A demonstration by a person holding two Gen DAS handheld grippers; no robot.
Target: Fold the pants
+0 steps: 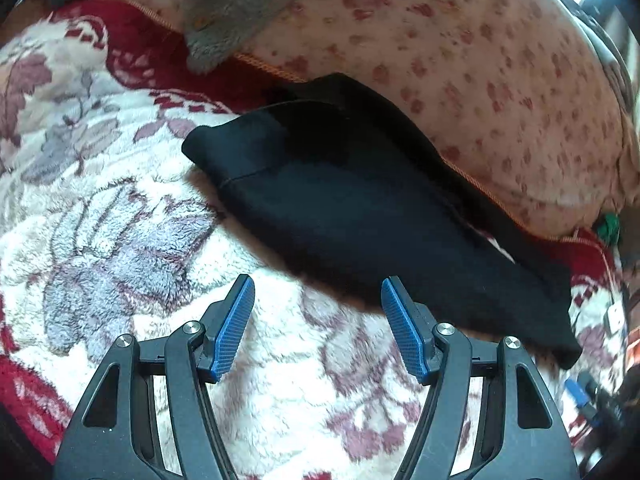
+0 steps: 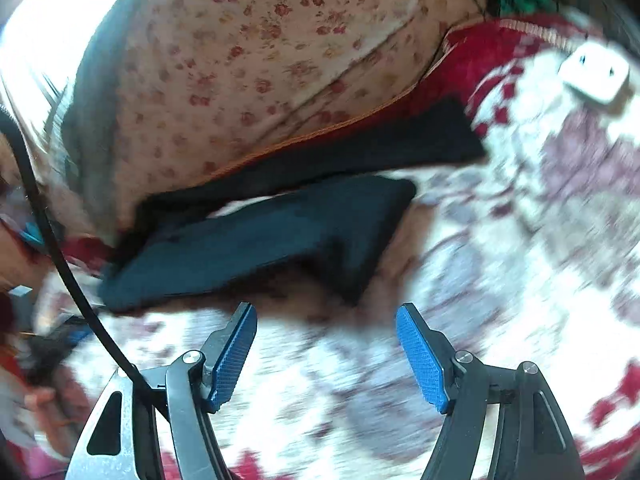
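Note:
The black pants point(image 1: 360, 208) lie folded in layers on a fluffy white and red floral blanket point(image 1: 120, 220), running from the middle to the lower right of the left wrist view. My left gripper point(image 1: 318, 296) is open and empty, just short of the pants' near edge. In the blurred right wrist view the pants point(image 2: 260, 240) lie across the middle, with one folded end toward the right. My right gripper point(image 2: 326, 324) is open and empty, close to their near edge.
A pink flowered quilt point(image 1: 480, 80) is bunched behind the pants, also in the right wrist view point(image 2: 240, 60). A grey fuzzy cloth point(image 1: 228, 8) lies at the back. A white plug-like object point(image 2: 594, 74) sits on the blanket. A black cable point(image 2: 60, 248) crosses the left.

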